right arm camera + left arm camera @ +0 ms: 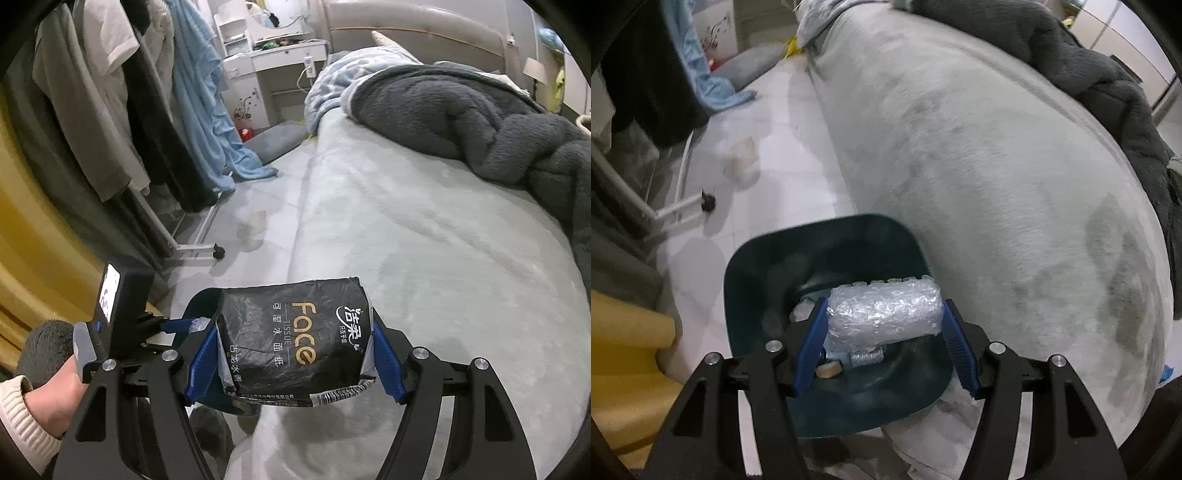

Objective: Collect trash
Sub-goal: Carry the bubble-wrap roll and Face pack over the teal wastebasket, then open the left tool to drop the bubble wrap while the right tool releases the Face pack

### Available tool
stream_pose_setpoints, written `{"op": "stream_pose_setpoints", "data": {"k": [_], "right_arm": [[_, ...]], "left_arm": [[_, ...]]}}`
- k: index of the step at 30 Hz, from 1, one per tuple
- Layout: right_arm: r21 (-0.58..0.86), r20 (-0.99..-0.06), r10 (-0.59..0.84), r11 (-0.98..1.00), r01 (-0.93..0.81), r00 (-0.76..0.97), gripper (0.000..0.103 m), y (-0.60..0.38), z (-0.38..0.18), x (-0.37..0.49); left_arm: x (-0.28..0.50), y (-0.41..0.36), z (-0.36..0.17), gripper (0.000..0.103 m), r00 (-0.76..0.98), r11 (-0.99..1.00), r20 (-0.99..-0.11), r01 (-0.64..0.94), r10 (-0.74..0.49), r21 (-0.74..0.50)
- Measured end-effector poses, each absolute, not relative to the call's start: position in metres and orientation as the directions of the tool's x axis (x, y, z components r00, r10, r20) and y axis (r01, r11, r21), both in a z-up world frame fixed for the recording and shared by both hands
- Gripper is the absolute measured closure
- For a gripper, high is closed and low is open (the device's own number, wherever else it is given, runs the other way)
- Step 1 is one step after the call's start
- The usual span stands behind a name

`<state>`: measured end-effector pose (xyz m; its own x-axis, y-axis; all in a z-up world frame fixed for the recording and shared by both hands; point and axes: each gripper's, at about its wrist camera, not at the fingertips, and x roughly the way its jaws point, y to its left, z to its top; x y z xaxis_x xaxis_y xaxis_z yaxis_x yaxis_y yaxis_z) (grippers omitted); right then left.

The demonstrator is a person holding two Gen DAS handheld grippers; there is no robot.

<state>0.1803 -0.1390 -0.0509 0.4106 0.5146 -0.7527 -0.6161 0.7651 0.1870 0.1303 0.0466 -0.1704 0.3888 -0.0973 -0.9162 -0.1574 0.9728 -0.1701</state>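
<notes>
Trash is held in both grippers. A roll of bubble wrap [884, 309] is clamped crosswise between the blue pads of the left gripper [884, 334], its two ends pressed by the pads [812, 343] so that the roll spans the whole gap between the jaws. Directly beyond and below these jaws a dark green bin [827, 258] is seen, its open mouth facing the camera; inside it, under the roll, a few small scraps [831, 369] can be made out, though what they are cannot be told. The bin stands on the pale floor [783, 155] just beside the edge of a bed covered with a light grey sheet [979, 166], which fills the space to the right of the jaws. A crumpled pale scrap [741, 164] lies on the floor well ahead of the jaws, to their left. In the right wrist view, a black tissue packet [295, 343] with gold lettering is gripped between the pads of the right gripper [295, 363], the crumpled wrapper filling the gap from one pad to the other. Behind the packet, to the left of the jaws, part of the bin's rim [201, 299] and the left gripper's blue finger are visible. A hand [51, 398] in a cream cuff is seen at the lower left.
</notes>
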Motion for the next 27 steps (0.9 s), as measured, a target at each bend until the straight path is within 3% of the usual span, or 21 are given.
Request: {"op": "stream_pose_setpoints", "data": {"k": [14,21,27], "right_arm": [[0.183,-0.777,0.525,0.716,-0.673,0.348,0.030,-0.080,-0.066,0.179],[0.182,-0.787,0.526,0.698,-0.693,0.323,0.030,-0.056,-0.073,0.183],[0.182,-0.804,0.513,0.694,-0.696,0.301,0.030,-0.043,-0.086,0.186]], "left_arm": [[0.122,0.079,-0.185,0.038,0.328,0.953,-0.936,-0.221,-0.127,-0.207],[0.116,0.100,-0.181,0.025,0.348,0.935,-0.924,-0.249,-0.157,-0.252],[0.107,0.119,-0.171,0.021,0.392,0.928,-0.910,-0.273,-0.133,-0.253]]}}
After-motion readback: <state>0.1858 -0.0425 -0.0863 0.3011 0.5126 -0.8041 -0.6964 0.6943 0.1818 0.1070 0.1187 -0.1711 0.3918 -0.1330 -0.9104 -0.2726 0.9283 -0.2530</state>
